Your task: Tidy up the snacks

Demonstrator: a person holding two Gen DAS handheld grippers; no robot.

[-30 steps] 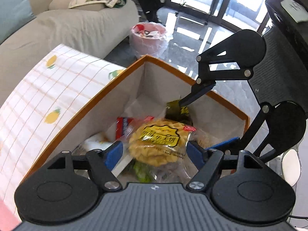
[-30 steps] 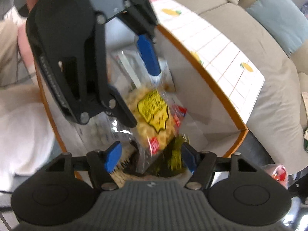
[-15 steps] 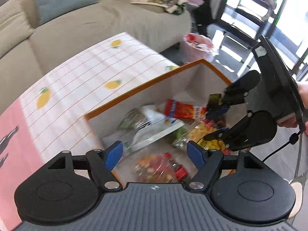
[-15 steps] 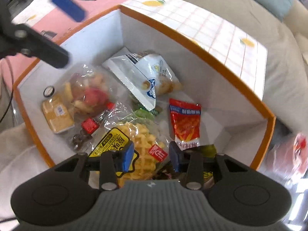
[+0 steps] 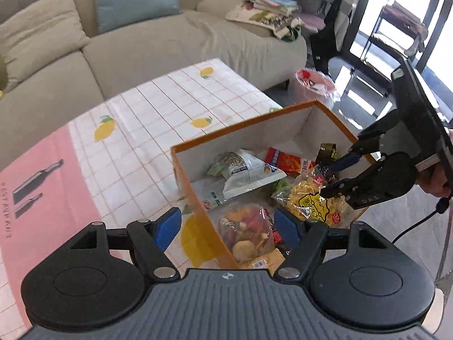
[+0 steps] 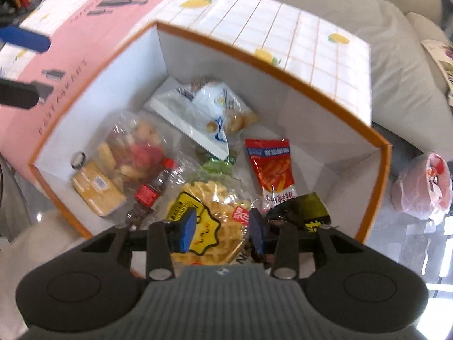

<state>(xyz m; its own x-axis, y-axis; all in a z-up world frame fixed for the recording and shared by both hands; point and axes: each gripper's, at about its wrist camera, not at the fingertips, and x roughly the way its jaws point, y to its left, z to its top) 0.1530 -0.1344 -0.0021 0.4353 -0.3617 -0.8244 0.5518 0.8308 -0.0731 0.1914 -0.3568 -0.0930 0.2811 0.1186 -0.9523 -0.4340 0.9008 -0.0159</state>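
Right gripper (image 6: pixel 222 231) half-open around waffle bag (image 6: pixel 209 218) at box's (image 6: pixel 271 65) 6 o'clock — grip uncertain, could drag the bag up on lifting; left gripper (image 5: pixel 228 225) wide open, empty.

The right claw (image 5: pixel 334 178) carries "GAS" moulded on its black arm. Vertical lettering on the worktop's pink cloth (image 5: pixel 42 187) and the packets' print stay illegible.

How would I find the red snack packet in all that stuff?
Look inside the orange-rimmed box on the lemon tablecloth. The red snack packet lies flat on the box floor, beside the white bag and the yellow waffle packet. It is the only long, narrow, all-red one.
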